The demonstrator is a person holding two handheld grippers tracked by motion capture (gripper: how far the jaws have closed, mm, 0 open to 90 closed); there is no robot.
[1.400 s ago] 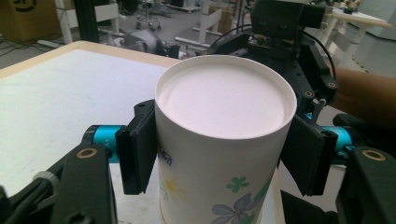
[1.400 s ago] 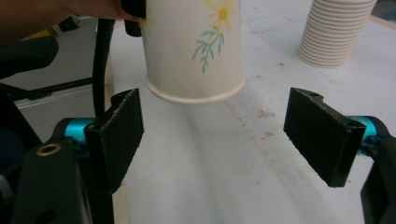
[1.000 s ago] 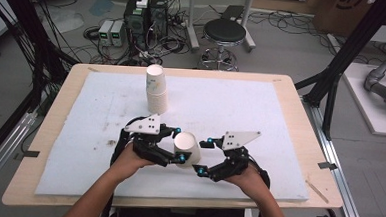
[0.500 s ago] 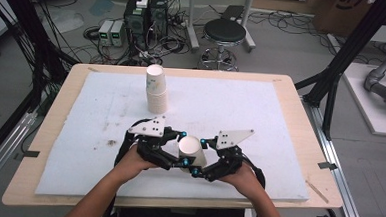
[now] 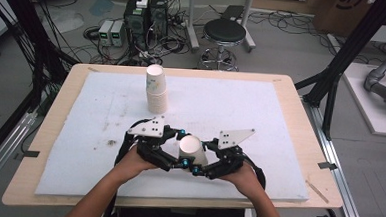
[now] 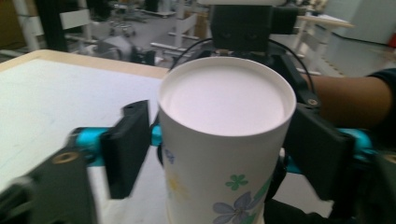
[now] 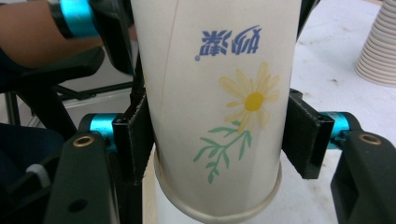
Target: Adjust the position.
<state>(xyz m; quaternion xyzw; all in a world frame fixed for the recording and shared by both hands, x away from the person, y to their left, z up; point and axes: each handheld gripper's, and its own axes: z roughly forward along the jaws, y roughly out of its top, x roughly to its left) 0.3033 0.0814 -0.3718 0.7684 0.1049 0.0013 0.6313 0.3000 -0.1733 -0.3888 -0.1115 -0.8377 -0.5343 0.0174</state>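
An upside-down paper cup with a flower print is held between the two hand-held grippers, above the near middle of the white surface. Its flat bottom looks upward and its rolled rim is below, so the long axis of the cup stands nearly vertical.

The left hand-held gripper comes to the cup from the left side and the right hand-held gripper from the right side, so the cup lies straight between them and both are equally near to it. In the right gripper view the two black jaws press on both sides of the cup wall, a little above the rim: this one is clenched on the cup. A second rim seems to show just under the first one there, so perhaps two cups are nested; I cannot tell this surely. In the left gripper view the jaws stand at both sides of the cup near its top, but whether they really press on it I cannot tell.

A stack of paper cups stands farther back on the surface, well apart from the hands. I judge the coming move depends on the vertical axis: pulling the grippers apart along it would separate nested cups.
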